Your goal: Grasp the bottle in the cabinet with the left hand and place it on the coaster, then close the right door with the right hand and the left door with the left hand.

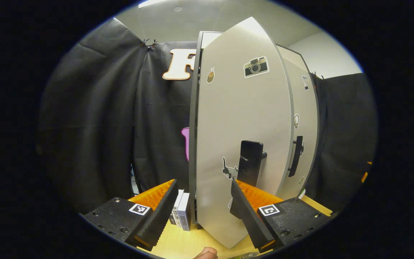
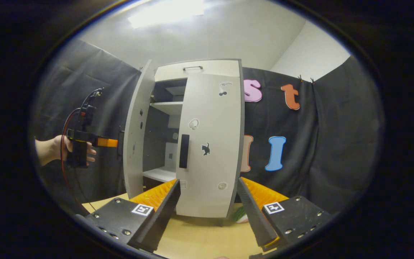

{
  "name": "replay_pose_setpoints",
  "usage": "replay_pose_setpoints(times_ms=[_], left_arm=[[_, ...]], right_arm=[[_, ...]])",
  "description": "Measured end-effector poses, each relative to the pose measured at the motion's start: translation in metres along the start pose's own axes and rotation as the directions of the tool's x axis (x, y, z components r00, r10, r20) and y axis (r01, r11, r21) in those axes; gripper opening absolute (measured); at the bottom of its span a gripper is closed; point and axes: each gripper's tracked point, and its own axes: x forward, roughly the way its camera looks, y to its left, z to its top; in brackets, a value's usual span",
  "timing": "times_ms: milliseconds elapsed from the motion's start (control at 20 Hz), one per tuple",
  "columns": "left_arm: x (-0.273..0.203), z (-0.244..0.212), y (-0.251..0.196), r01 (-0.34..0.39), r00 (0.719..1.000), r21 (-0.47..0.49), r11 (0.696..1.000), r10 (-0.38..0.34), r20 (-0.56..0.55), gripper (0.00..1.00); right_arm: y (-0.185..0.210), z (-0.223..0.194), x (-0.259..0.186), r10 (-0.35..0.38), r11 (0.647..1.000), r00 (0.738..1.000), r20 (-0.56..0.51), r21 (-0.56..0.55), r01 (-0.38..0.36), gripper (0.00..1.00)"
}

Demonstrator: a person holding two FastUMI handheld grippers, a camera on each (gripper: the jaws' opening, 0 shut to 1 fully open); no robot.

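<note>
The grey cabinet's left door (image 1: 239, 118) stands partly open right in front of my left gripper (image 1: 205, 208), which is open, its orange-backed fingers either side of the door's lower edge. The door's black handle (image 1: 252, 162) sits just above the right finger. In the right gripper view a hand holds the left gripper (image 2: 111, 142) against the outer face of that left door (image 2: 137, 133). The right door (image 2: 210, 144) with its black handle (image 2: 183, 151) looks shut. My right gripper (image 2: 208, 208) is open, low before the cabinet, holding nothing.
Shelves (image 2: 165, 104) show through the gap between the doors. Small books (image 1: 182, 214) stand on the wooden table (image 1: 182, 241) left of the cabinet. A small green and white thing (image 2: 241, 215) lies by the cabinet's lower right corner; I cannot tell what it is.
</note>
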Motion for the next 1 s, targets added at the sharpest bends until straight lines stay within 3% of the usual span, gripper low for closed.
replay_pose_setpoints(times_ms=[350,500,550,650,750,800,1000], left_arm=[[0.014,-0.01,-0.03,0.053,0.998,0.014,0.998,-0.053,-0.031,0.94],[0.016,-0.006,-0.032,0.036,0.999,0.033,0.999,-0.035,-0.02,0.95],[0.015,-0.008,-0.033,0.034,0.999,0.036,0.999,-0.033,-0.02,0.9],[0.012,-0.011,-0.035,0.036,0.999,0.04,0.999,-0.035,-0.03,0.95],[0.004,-0.011,-0.035,0.027,0.999,0.044,0.999,-0.026,-0.028,0.9],[0.0,-0.01,-0.036,0.023,1.0,0.047,0.999,-0.022,-0.022,0.95],[-0.02,-0.015,-0.041,0.008,1.0,0.049,0.999,-0.007,-0.022,0.95]], right_arm=[[-0.005,-0.005,-0.001,-0.014,1.0,1.0,-0.015,0.008,0.014,0.94],[-0.009,-0.006,-0.005,-0.02,1.0,1.0,-0.014,0.006,0.02,0.94],[-0.01,-0.007,-0.006,-0.024,1.0,1.0,-0.013,0.006,0.024,0.94],[-0.013,-0.008,-0.007,-0.031,0.999,0.999,-0.011,0.015,0.031,0.94],[-0.013,-0.01,-0.007,-0.034,0.999,0.999,-0.014,0.026,0.034,0.94],[-0.014,-0.011,-0.008,-0.034,0.999,0.999,-0.017,0.03,0.035,0.94],[-0.002,-0.006,-0.019,-0.016,0.999,1.0,-0.013,0.037,0.017,0.96]])
